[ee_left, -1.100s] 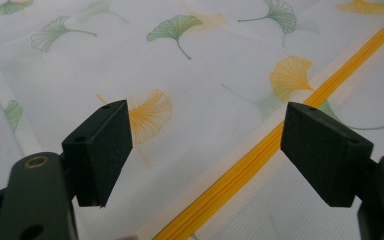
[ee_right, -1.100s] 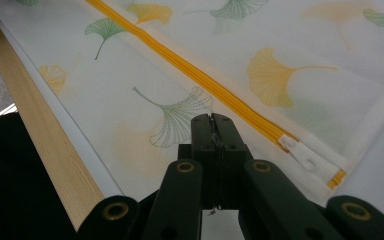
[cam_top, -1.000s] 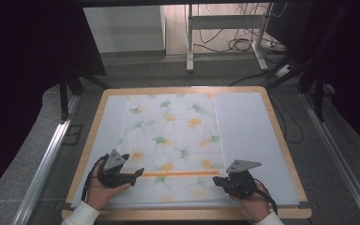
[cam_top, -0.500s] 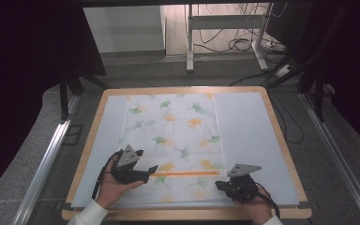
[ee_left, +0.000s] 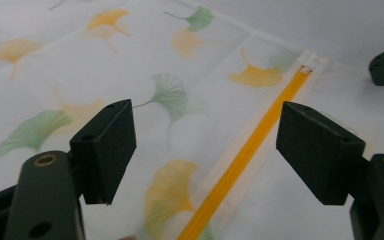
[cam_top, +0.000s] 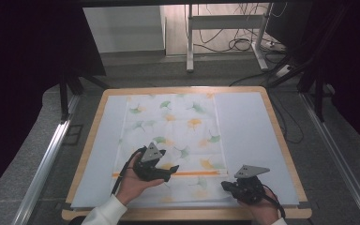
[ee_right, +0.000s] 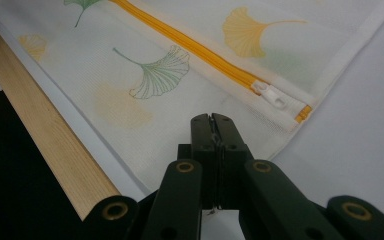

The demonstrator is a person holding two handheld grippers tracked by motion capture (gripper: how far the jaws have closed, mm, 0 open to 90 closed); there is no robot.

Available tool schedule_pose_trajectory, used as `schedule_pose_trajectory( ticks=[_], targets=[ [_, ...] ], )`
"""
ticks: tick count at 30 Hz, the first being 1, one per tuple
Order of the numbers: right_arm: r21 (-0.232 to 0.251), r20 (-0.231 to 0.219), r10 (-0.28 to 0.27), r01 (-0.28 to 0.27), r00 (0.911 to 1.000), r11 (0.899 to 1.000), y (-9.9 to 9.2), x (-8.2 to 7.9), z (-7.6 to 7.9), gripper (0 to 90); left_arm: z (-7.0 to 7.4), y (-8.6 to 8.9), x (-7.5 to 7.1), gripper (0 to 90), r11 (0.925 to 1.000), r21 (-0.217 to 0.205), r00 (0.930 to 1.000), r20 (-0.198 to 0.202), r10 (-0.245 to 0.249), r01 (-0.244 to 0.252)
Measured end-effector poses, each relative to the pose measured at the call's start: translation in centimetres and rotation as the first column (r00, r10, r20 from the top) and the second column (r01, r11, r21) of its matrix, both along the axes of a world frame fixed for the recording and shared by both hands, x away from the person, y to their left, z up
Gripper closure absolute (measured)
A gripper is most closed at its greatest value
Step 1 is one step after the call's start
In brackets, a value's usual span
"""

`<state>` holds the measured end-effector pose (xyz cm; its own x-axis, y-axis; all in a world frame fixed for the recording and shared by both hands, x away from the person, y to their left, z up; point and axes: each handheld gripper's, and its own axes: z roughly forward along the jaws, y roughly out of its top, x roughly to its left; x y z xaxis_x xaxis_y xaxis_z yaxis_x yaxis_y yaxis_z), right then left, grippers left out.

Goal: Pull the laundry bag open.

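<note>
High view sets the scene: a white mesh bag (cam_top: 173,140) printed with ginkgo leaves lies flat on a pale sheet (cam_top: 248,136) that covers the wooden worktop (cam_top: 281,140), its long sides running away from the person and its orange zipper (cam_top: 187,173) crossing it near the edge closest to them. Spread out like this, the zipper line is exposed from end to end and easy to reach from either side. The left claw (cam_top: 171,171) hangs over the bag just beside the zipper, a little left of its middle, and in the left gripper view its jaws stand wide apart with nothing between them, the orange line (ee_left: 240,160) running up through the gap; that looks like a line-up for coming down on the fabric or the zipper tape. The right claw (cam_top: 226,185) sits low at the bag's near right corner. In the right gripper view its jaws (ee_right: 213,125) are pressed together, and the fabric edge appears to pass beneath them, though I cannot tell whether any cloth is actually pinched or the tips merely rest on it. The white zipper pull (ee_right: 271,96) lies just ahead of those tips, at the zipper's right end, apart from them. My reading is that the right claw is parked there to steady that corner, or to be near the pull, while the left one takes up its place along the zipper; the pull itself is not yet gripped by either.
</note>
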<state>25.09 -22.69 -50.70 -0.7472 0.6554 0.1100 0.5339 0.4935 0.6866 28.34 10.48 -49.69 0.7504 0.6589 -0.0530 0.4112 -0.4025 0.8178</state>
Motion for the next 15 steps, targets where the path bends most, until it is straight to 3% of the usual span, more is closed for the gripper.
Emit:
schedule_pose_trajectory(
  ticks=[3,15],
  targets=[
    [-0.014,0.003,0.010,-0.010,0.9999,1.000,0.3,0.1,-0.1,88.0,0.0,-1.4,0.1,26.0,0.9990,0.015,0.9991,-0.013,-0.041,0.041],
    [-0.018,-0.004,0.029,-0.029,0.9996,0.999,0.3,0.4,-0.1,88.3,0.6,-2.5,0.3,27.2,0.9978,-0.002,0.9978,-0.003,-0.066,0.066]
  ],
)
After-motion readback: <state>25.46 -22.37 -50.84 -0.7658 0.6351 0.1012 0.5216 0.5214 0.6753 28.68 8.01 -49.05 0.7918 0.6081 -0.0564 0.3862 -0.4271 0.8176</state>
